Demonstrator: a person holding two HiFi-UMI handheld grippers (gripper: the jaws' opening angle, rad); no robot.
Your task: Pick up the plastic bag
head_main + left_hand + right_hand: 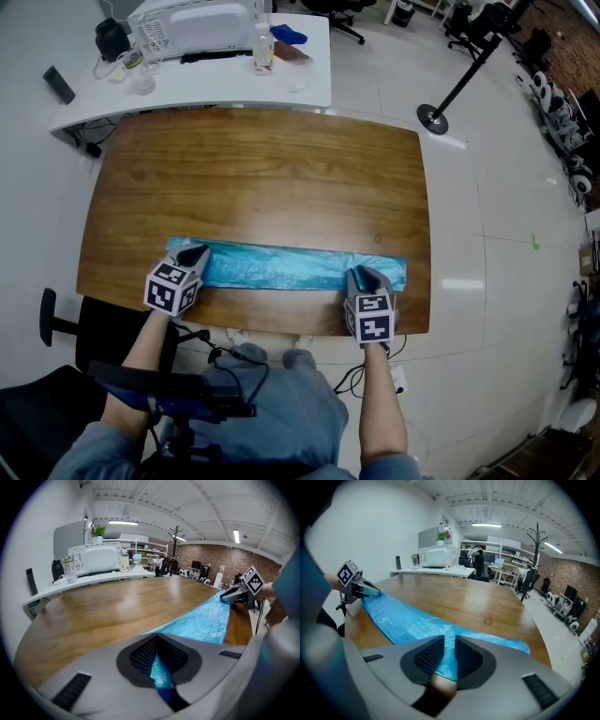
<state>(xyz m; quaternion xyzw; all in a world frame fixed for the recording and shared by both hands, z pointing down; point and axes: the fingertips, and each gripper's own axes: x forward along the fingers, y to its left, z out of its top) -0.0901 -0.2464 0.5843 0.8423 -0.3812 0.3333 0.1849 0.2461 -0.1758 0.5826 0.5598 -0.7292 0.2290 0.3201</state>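
Surface: brown wooden worktop [262,178] | long flat blue plastic bag [281,267] laid along near edge | left gripper [195,253]: bag's left end is pinched | right gripper [361,276]: jaws narrowly parted, right end seen between.

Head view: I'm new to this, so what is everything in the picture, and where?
plastic bag: one, blue, flat along the table's near edge
wooden table: one, brown, centre
white desk: one, white, behind the table
machine: one, white, on the desk
bottle: one, clear, on the desk's right part
stand: one, black, on the floor, upper right
left tool: one, grey, shut on the bag's left end
right tool: one, grey, at the bag's right end, jaws slightly apart
forearms: two, bare, at the bottom
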